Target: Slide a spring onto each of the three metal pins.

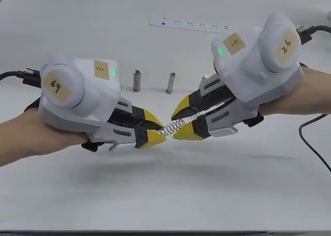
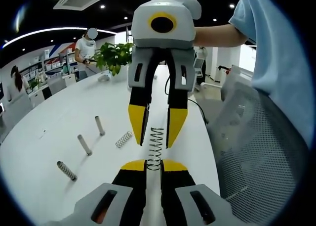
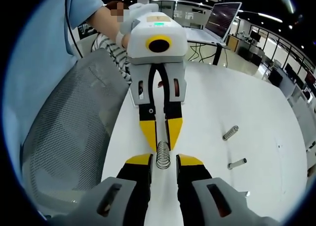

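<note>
A thin steel spring hangs in the air between my two grippers. My left gripper is shut on its left end; in the left gripper view the spring rises from my closed yellow tips. My right gripper is open, its jaws standing either side of the spring's other end. On the table behind, one upright pin wears a spring and a second pin is bare. The left gripper view shows a third bare pin and a loose spring lying beside it.
A white power strip lies at the far side of the white table. A black cable trails at the right. A mesh chair back and a laptop appear in the right gripper view.
</note>
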The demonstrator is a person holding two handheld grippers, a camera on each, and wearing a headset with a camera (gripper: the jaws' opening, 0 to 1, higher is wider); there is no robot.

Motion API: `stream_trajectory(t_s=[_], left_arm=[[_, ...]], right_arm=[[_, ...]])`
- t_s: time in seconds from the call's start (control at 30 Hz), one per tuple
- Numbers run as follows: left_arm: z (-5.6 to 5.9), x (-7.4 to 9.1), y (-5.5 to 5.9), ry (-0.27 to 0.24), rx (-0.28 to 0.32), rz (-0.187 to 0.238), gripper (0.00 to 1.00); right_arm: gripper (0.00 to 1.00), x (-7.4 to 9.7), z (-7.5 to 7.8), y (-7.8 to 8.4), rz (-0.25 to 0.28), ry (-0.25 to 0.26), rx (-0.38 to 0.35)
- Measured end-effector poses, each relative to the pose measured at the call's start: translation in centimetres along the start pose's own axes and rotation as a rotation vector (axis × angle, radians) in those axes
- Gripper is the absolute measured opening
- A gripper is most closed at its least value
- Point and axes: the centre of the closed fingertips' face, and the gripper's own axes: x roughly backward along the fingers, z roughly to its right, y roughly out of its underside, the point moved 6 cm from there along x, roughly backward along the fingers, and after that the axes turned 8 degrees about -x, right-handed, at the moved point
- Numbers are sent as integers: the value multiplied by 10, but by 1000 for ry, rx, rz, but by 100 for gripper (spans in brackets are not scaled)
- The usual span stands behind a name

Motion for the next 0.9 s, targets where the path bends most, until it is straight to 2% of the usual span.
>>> stream_trajectory(t_s=[0.43, 0.9], left_arm=[[-1, -1, -1, -5, 7, 7, 2], [-1, -3, 1, -7, 0, 9, 2]], right_arm=[[9, -4, -2, -3, 14, -15, -19], [8, -5, 1, -3, -18, -25, -30]])
